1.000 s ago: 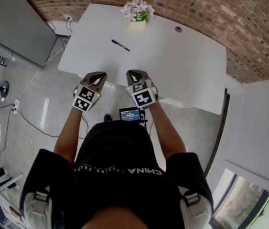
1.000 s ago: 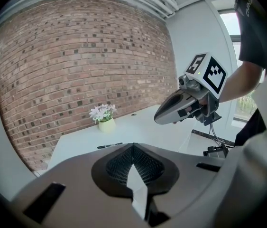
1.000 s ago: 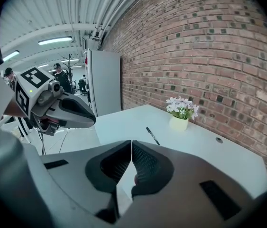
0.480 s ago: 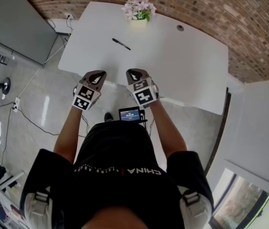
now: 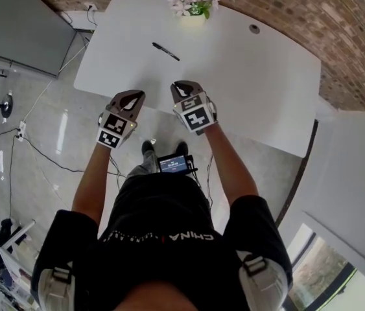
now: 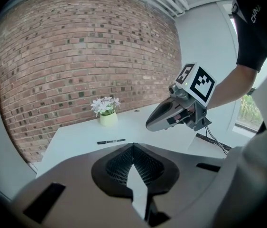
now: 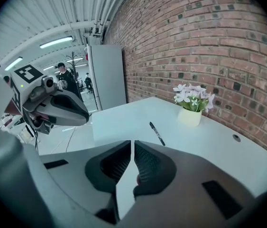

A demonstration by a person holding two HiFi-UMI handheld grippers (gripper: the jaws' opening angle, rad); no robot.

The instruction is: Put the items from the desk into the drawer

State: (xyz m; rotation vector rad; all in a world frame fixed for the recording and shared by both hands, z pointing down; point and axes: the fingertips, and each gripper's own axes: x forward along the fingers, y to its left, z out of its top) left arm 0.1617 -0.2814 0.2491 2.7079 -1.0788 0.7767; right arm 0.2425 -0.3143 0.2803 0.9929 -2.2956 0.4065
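Both bare forearms reach forward side by side. The left gripper [image 5: 132,96] and the right gripper [image 5: 181,87] hover level at the near edge of the desk [image 5: 253,89], near each other but not touching. Each has its jaws closed together on nothing.

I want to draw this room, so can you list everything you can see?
desk: one, white, in front of the person
marker: one, black, lying on the desk's far left part
flower pot: one, pale pot with pinkish-white flowers, at the desk's far edge
cable hole: one, grey, in the desk right of the pot
brick wall: one, red-brown, behind the desk
cables: several, dark, on the floor at left
small screen: one, dark, at the person's waist
left tool: one, grey, shut, empty
right tool: one, grey, shut, empty
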